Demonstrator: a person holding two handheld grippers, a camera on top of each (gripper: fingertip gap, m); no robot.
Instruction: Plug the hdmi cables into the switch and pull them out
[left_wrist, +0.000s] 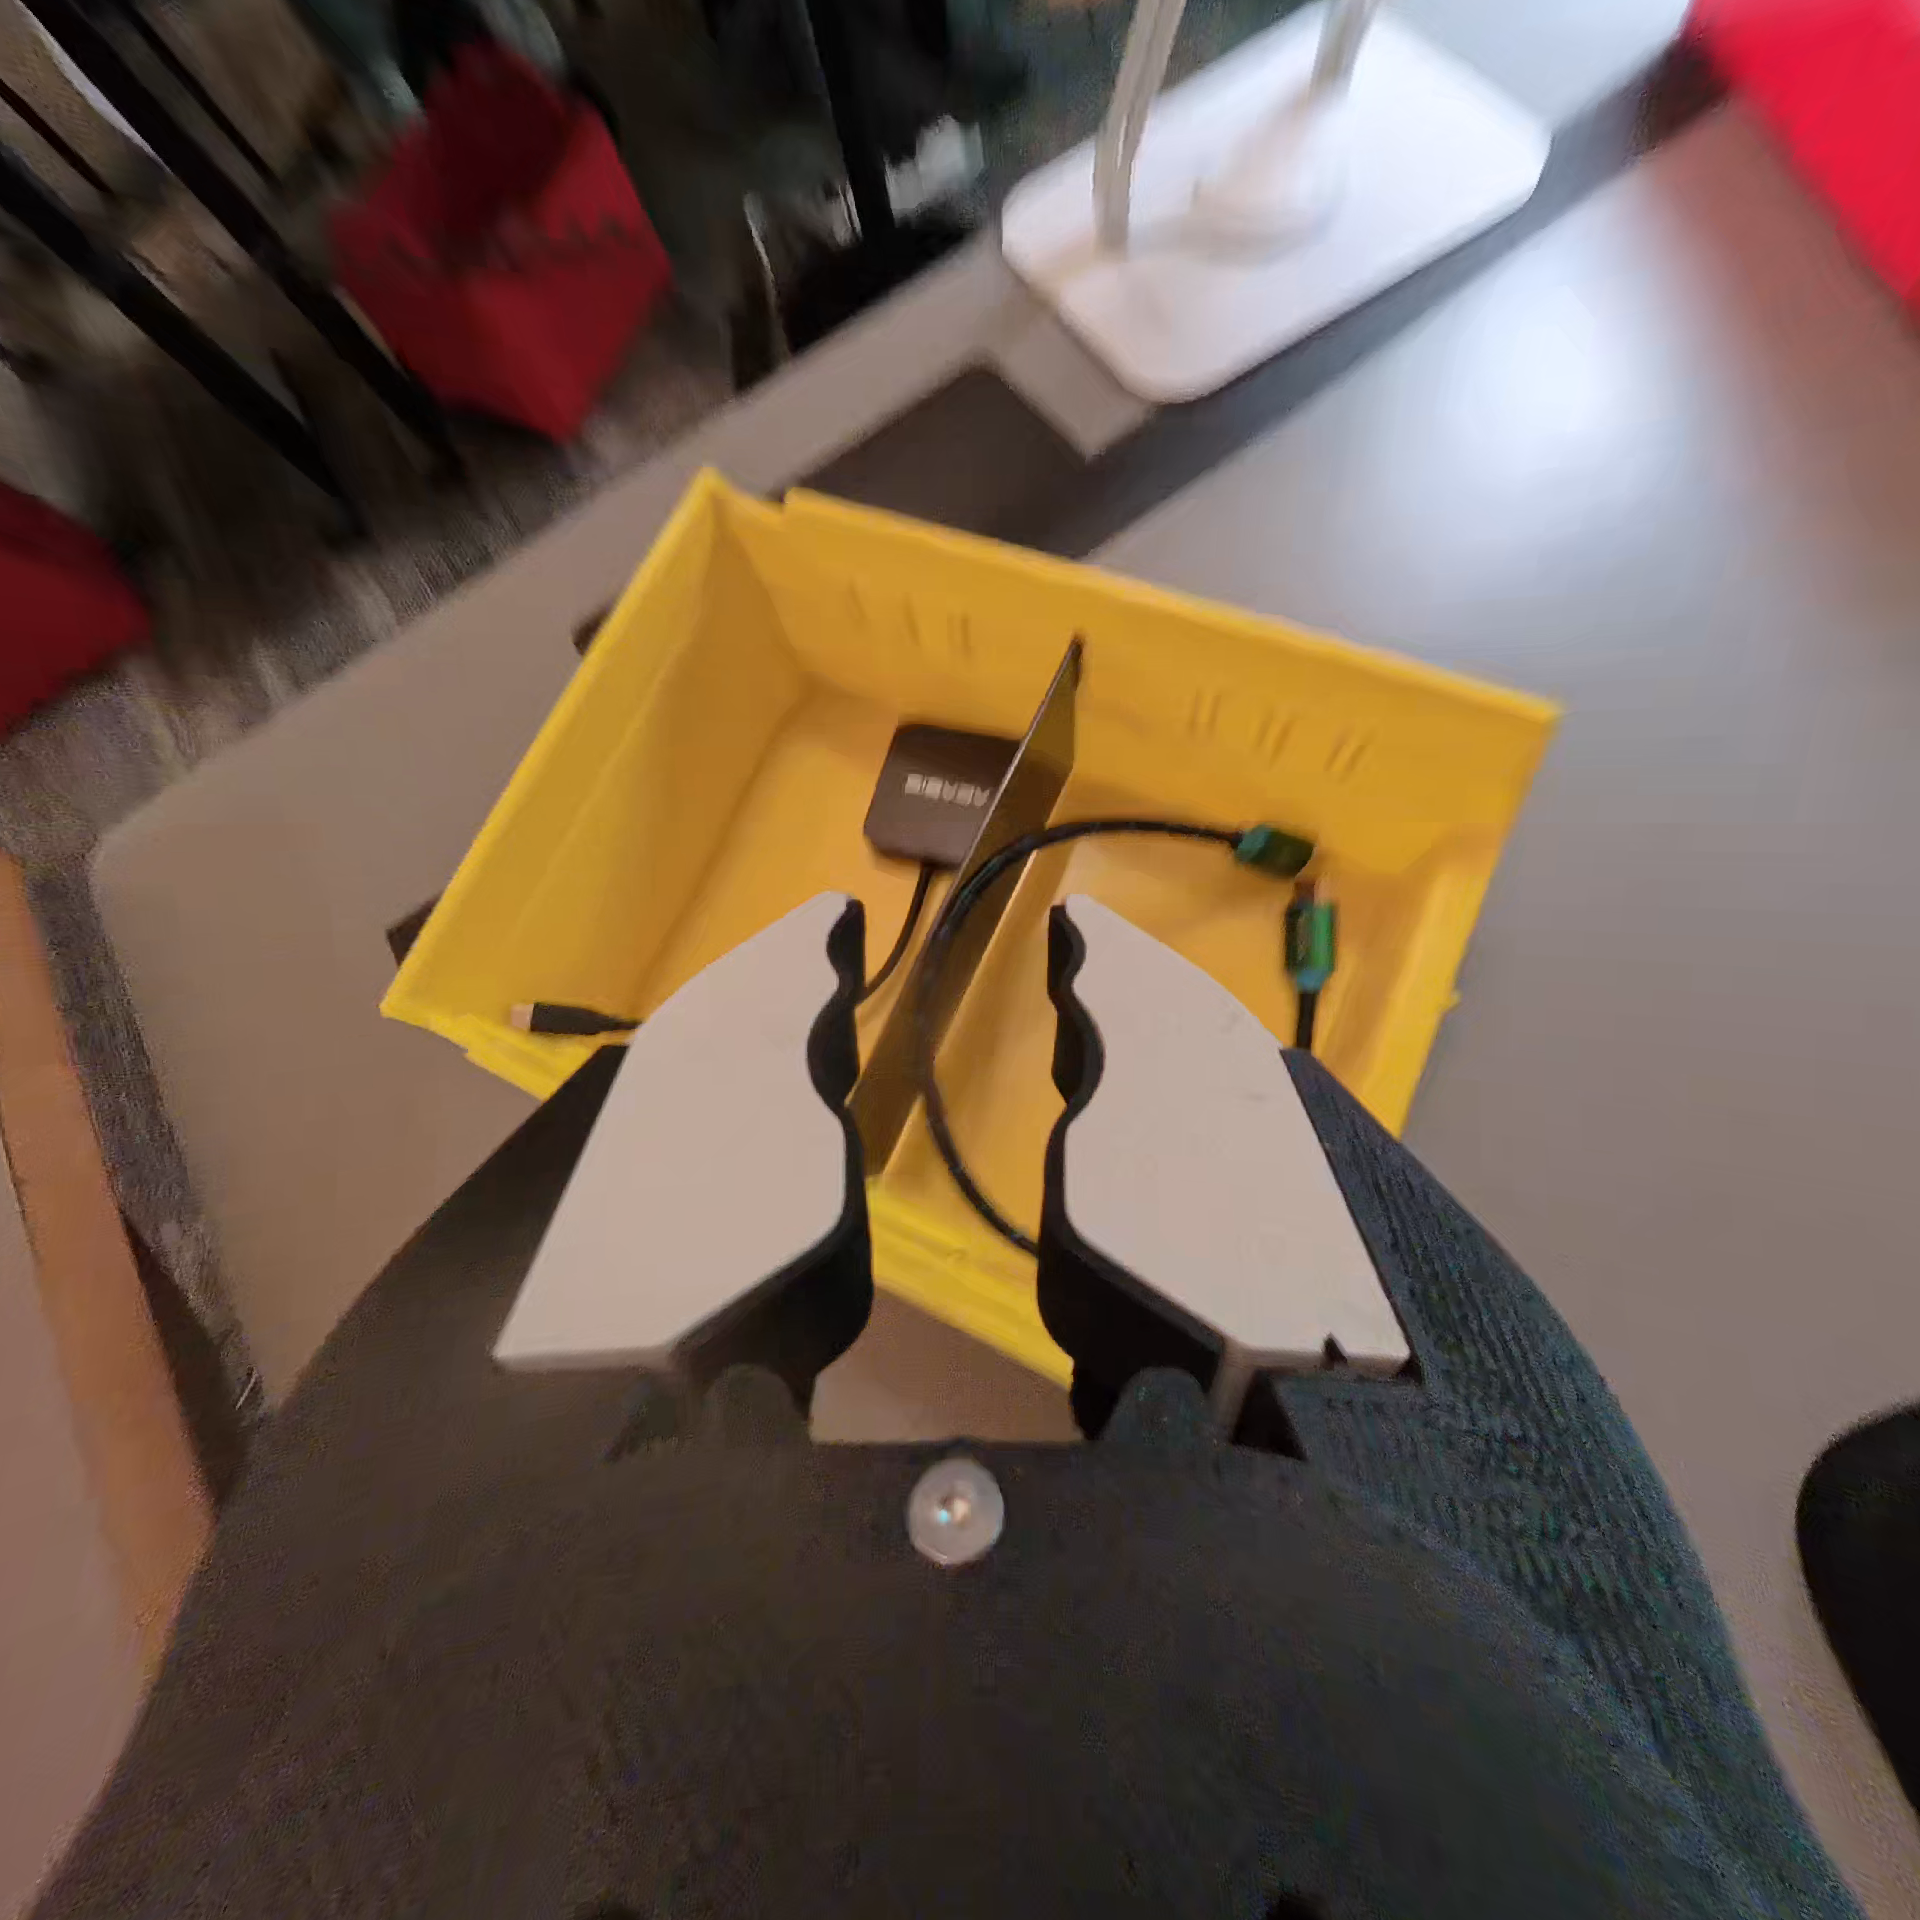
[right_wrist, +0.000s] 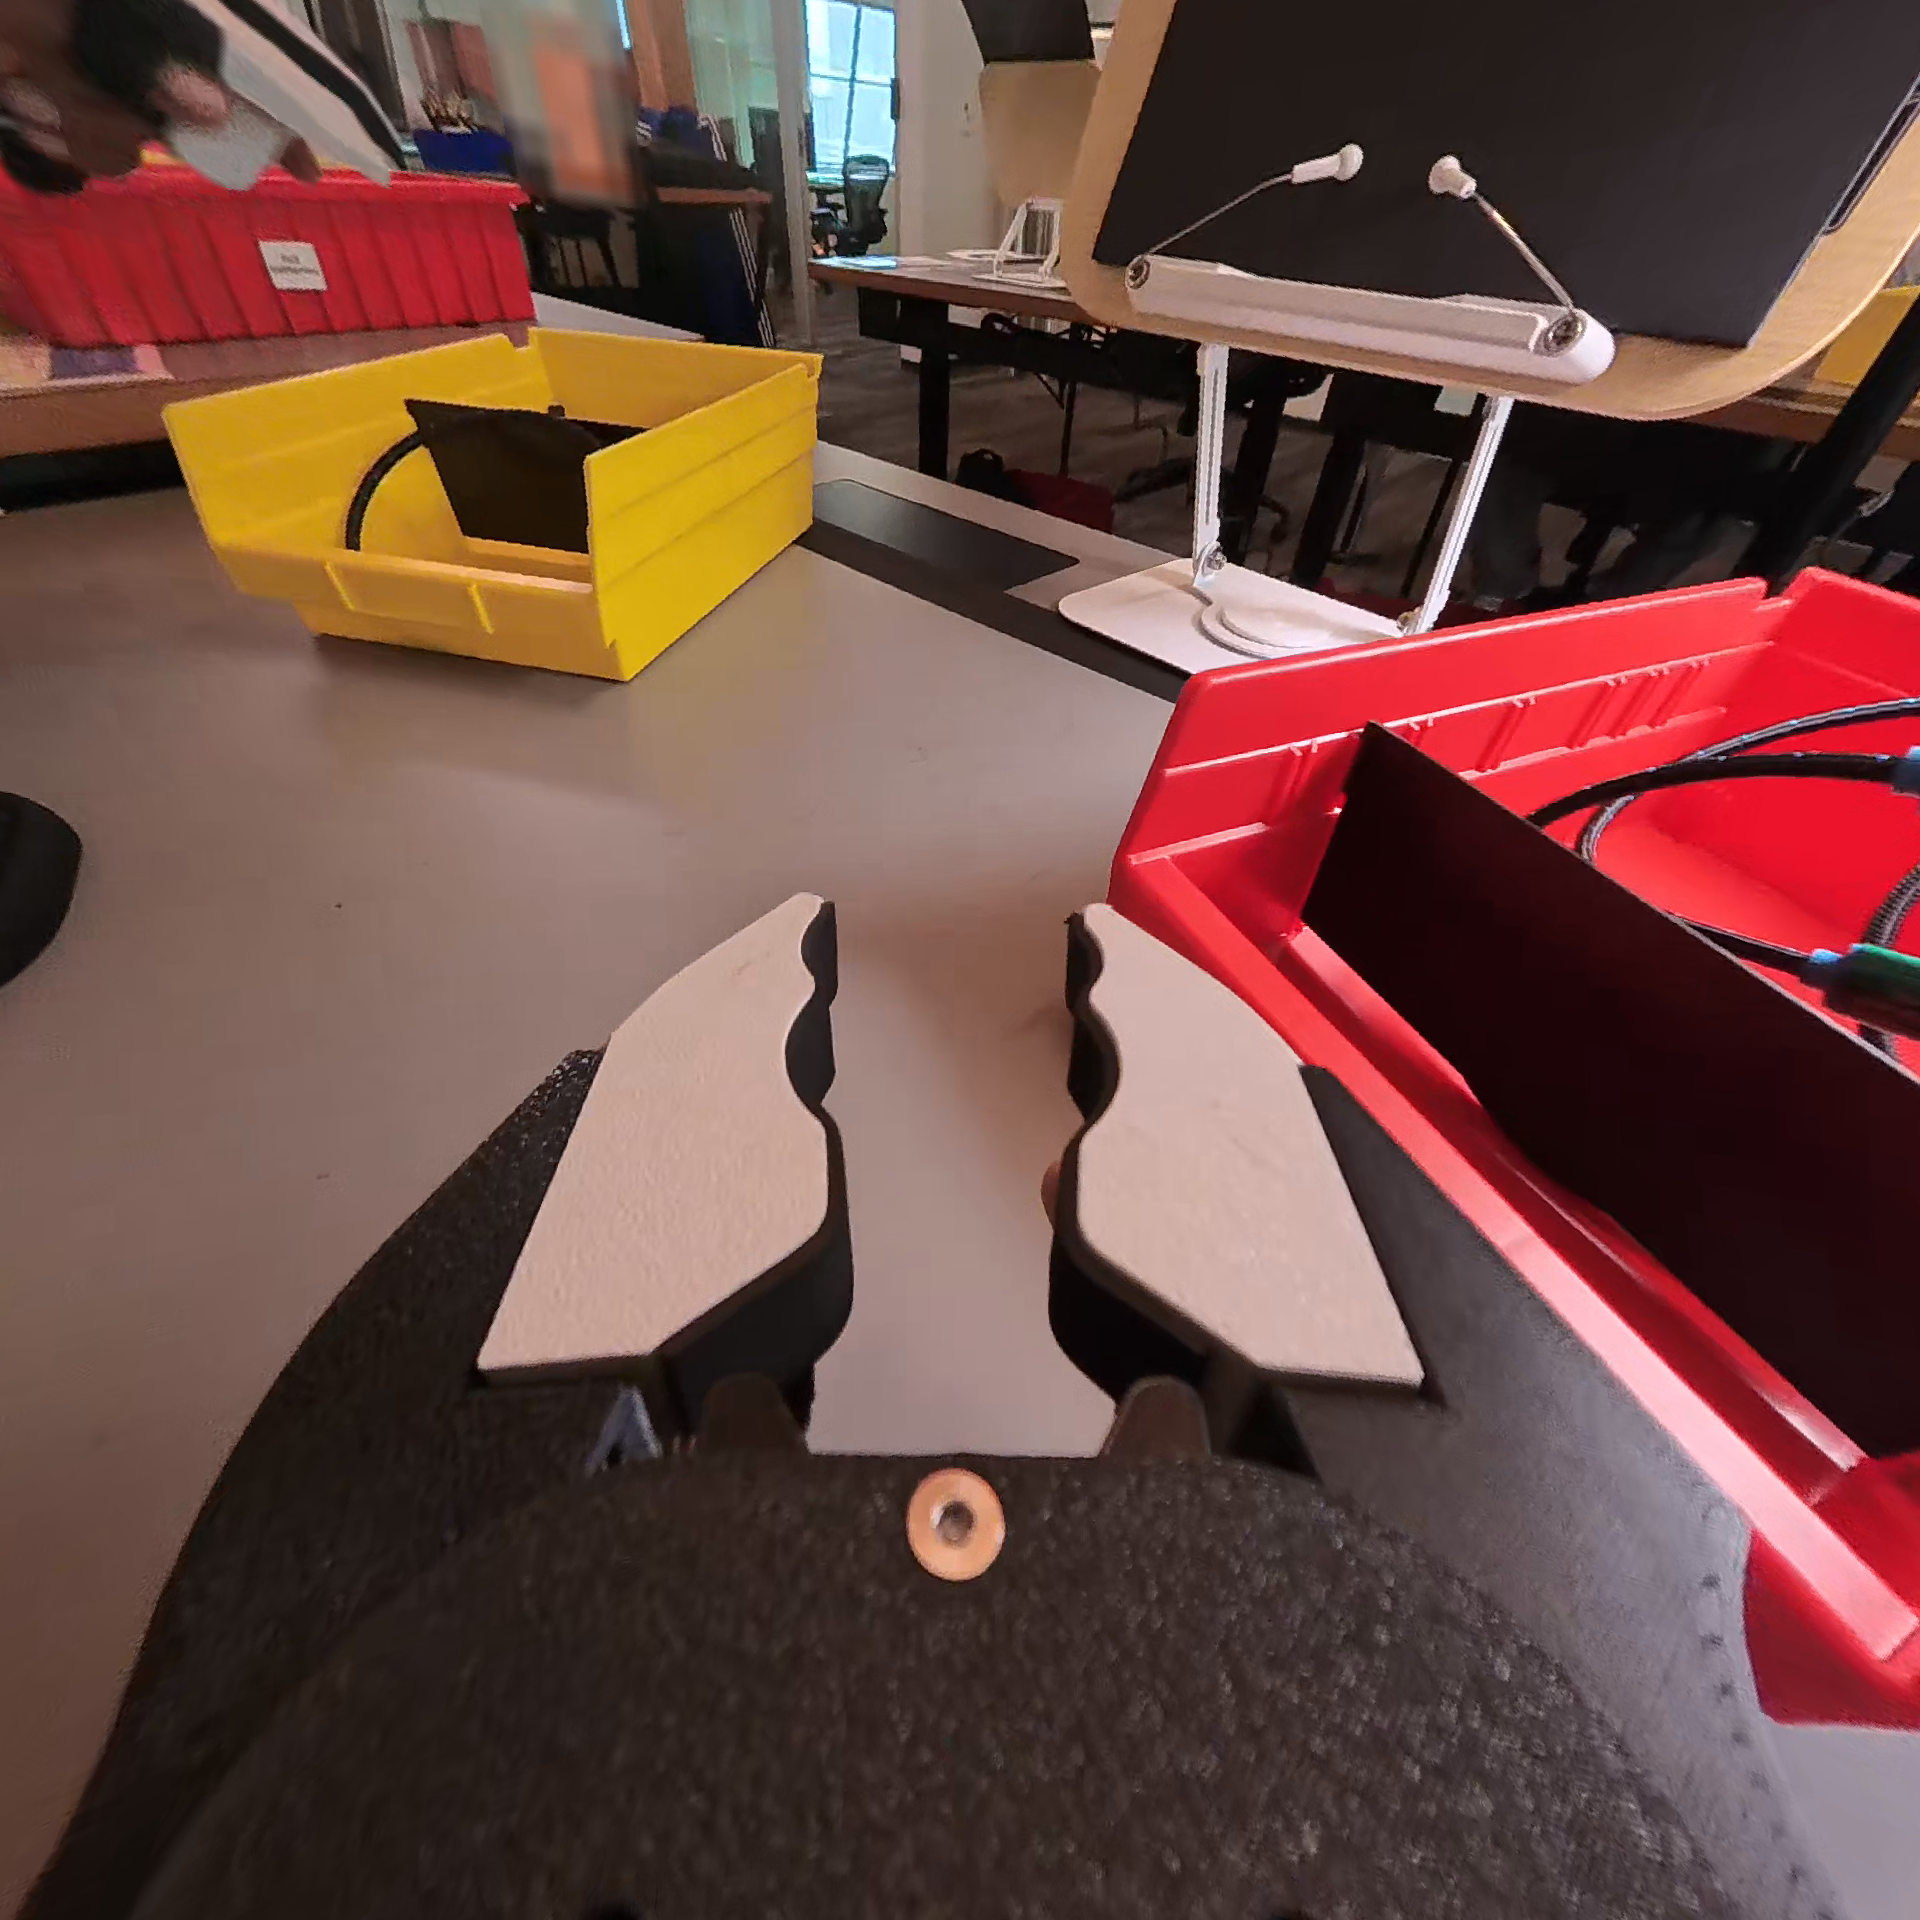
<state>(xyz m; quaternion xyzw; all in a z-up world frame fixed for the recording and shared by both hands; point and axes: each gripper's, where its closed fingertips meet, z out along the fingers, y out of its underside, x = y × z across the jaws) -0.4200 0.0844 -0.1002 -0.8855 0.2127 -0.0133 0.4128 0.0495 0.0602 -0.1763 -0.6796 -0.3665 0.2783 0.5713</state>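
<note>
A yellow bin (left_wrist: 665, 727) stands on the grey table, split by a dark divider (left_wrist: 997, 883). A black switch (left_wrist: 935, 795) lies in its left part, with a thin lead ending in a small plug (left_wrist: 551, 1016). A black HDMI cable (left_wrist: 1101, 834) loops over the divider, and two green-collared plugs (left_wrist: 1273, 850) lie in the right part. My left gripper (left_wrist: 956, 914) hovers open and empty above the bin's near side. My right gripper (right_wrist: 951, 925) is open and empty low over the table, left of a red bin (right_wrist: 1226, 831) holding braided cables (right_wrist: 1704, 774). The yellow bin also shows in the right wrist view (right_wrist: 707, 499).
A white stand (right_wrist: 1226, 613) holding a dark tablet (right_wrist: 1455, 135) stands at the table's far edge. A red crate (right_wrist: 260, 260) sits on a far table behind the yellow bin. A dark object (right_wrist: 31, 873) lies at the left. The other gripper (right_wrist: 270, 114) shows blurred at top left. About 20 centimeters separates my left fingertips from the black switch (left_wrist: 935, 795).
</note>
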